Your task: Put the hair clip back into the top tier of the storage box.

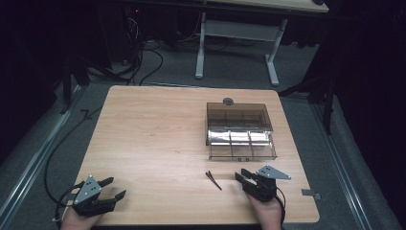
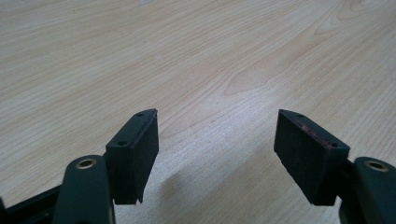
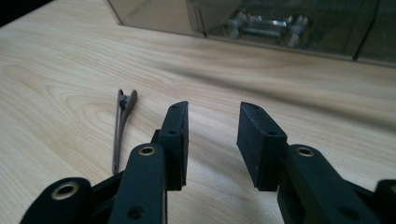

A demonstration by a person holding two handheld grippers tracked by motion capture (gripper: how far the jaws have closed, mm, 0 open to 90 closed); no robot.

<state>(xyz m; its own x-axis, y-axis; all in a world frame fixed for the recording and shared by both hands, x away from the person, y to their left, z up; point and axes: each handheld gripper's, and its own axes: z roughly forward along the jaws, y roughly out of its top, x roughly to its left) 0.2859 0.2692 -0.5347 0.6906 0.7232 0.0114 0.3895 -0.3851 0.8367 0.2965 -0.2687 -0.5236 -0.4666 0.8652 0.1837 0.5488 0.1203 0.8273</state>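
Observation:
A thin dark hair clip (image 1: 213, 180) lies flat on the wooden table (image 1: 158, 139), just left of my right gripper (image 1: 242, 175). In the right gripper view the clip (image 3: 121, 132) lies left of the left jaw, and my right gripper (image 3: 213, 135) stands open with nothing between its pads. A smoky clear plastic organizer box (image 1: 241, 130) with dividers and its lid raised sits beyond it. The box (image 3: 261, 23) crosses the top of the right gripper view. My left gripper (image 1: 117, 188) rests at the table's front left corner. In its own view my left gripper (image 2: 215, 154) is wide open over bare wood.
A small dark round knob (image 1: 228, 101) lies behind the box near the table's far edge. A grey tab (image 1: 311, 194) lies at the front right corner. Beyond the table stand a white-legged desk (image 1: 234, 43) and cables on the floor.

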